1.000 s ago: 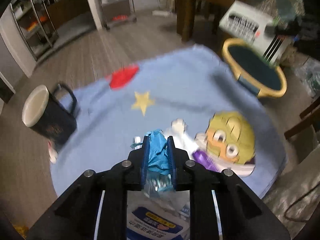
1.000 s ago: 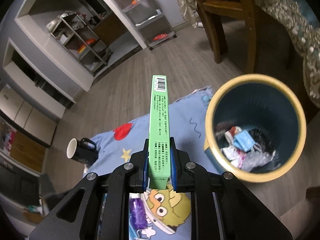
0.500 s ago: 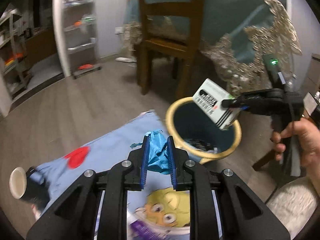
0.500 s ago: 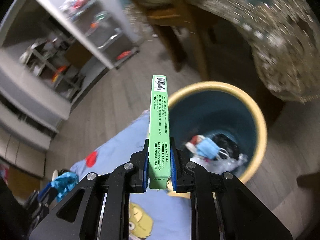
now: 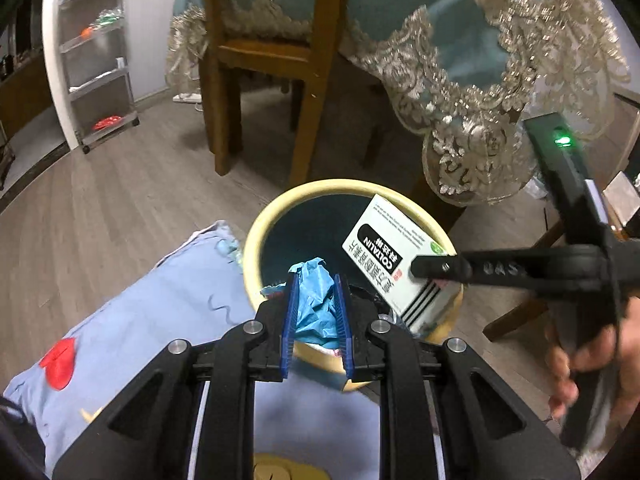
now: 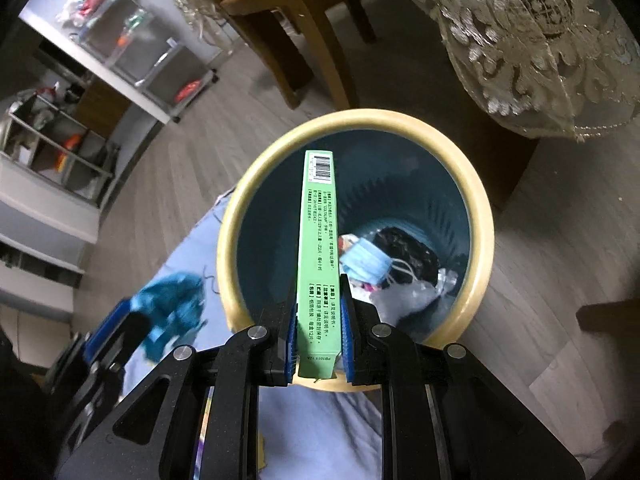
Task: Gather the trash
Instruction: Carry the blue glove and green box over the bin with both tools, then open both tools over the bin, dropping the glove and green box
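My left gripper (image 5: 316, 284) is shut on a crumpled blue wrapper (image 5: 314, 304), held at the near rim of the trash bin (image 5: 256, 240), a teal tub with a yellow rim. My right gripper (image 6: 319, 300) is shut on a green and white medicine box (image 6: 318, 248) that hangs over the bin's opening (image 6: 476, 184). In the left wrist view the same box (image 5: 392, 264) shows its white face, pinched by the right gripper (image 5: 420, 270), with a hand (image 5: 588, 360) on its handle. In the right wrist view the left gripper (image 6: 160, 320) and its blue wrapper (image 6: 172, 308) appear blurred at the lower left.
The bin holds a blue face mask (image 6: 366, 260), clear plastic and dark scraps. It stands at the edge of a light blue cartoon blanket (image 5: 132, 320) on a wood floor. A wooden chair (image 5: 264, 60) and a lace-trimmed tablecloth (image 5: 480, 92) rise just behind. A shelf cart (image 5: 96, 68) stands left.
The left gripper has swung from over the blanket to the bin's rim with the wrapper. The right gripper has carried the box down from beside the bin to over its opening.
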### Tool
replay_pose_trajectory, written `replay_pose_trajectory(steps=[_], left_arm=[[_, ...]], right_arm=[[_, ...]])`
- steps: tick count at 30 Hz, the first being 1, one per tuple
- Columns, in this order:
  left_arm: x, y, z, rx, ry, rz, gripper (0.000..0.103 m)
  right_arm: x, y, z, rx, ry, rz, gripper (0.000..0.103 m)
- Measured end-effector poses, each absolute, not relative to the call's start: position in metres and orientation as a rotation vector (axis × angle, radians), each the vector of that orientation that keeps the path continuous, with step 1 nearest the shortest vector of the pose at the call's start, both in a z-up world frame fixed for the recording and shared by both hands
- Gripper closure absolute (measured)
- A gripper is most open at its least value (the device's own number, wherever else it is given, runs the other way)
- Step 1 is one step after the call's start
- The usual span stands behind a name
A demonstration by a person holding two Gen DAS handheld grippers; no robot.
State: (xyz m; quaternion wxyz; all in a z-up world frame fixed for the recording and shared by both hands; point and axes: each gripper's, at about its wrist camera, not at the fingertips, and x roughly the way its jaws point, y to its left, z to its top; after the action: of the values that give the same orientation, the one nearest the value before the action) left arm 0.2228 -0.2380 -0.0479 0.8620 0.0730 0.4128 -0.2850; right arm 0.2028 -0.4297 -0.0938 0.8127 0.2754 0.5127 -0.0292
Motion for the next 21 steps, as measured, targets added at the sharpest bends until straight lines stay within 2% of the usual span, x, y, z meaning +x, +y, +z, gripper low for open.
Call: replay_pose_trajectory(steps=[7,11,16,18,21], left_arm=[[0.239,-0.26,-0.072,0.201,0.889,-0.591,0.085],[0.244,-0.256,-0.079,0.19,0.898,-0.585,0.078],[0.244,-0.243,-0.078,0.16,0.896,-0.559,0.058],[0.242,-0.237,-0.075,0.144,0.896,-0.547,0.054],[0.233,-0.227,-0.067,0.129,0.891,-0.537,0.049]], right_arm=[[0.201,-0.436,-0.103,0.604,1.112,-0.082,0.084],[0.205,-0.435,-0.103,0.598,1.11,-0.101,0.082],[0.206,-0.435,-0.1,0.59,1.095,-0.101,0.072],[0.205,-0.435,-0.099,0.592,1.092,-0.098,0.07],[0.207,-0.43,-0.094,0.578,1.08,-0.078,0.054]])
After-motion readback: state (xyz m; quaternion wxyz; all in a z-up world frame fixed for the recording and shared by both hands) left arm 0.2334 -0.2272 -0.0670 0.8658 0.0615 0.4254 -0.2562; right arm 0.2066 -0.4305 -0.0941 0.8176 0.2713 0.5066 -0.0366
